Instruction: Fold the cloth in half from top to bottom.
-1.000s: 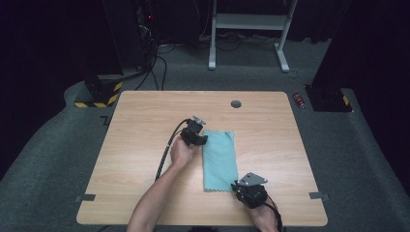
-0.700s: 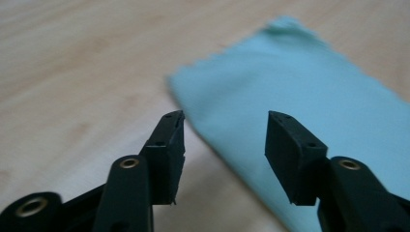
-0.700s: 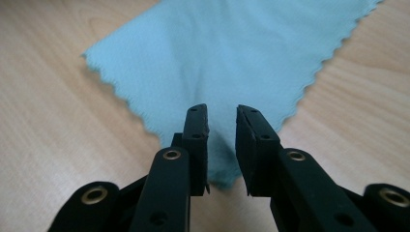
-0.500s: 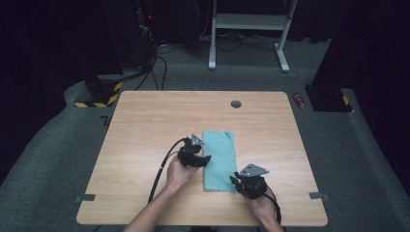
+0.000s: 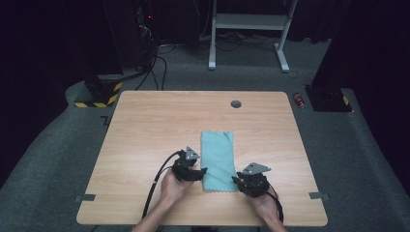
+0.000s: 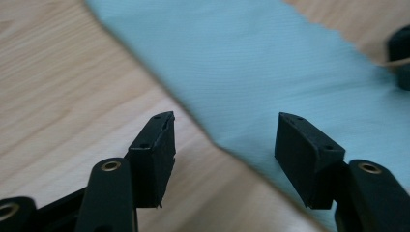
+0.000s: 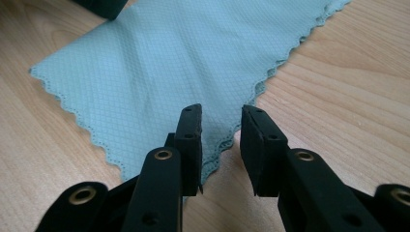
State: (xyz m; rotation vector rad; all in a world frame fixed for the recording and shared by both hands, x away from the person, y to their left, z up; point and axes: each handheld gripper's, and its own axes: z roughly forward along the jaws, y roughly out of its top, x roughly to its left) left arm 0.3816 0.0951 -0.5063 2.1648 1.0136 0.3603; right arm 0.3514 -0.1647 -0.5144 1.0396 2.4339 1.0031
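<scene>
both grippers' fingers have just been opening: left gripper (image 5: 202, 171) and right gripper (image 5: 236, 180) released beside the folded teal cloth (image 5: 218, 157) on the desk (image 5: 145, 125).

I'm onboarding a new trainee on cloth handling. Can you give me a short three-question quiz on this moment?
1. True or false: the teal cloth lies flat on the wooden table.
2. Which end of the cloth are both grippers at? A) far end B) near end C) one at each end
3. Fill in: in the right gripper view, the right gripper has its open jaws at a ____ of the cloth.

Key
1. True.
2. B: the left gripper is at the near left edge, the right gripper at the near right corner.
3. Corner; the pads do not press on it. Both grippers' jaws have just been opening.
</scene>
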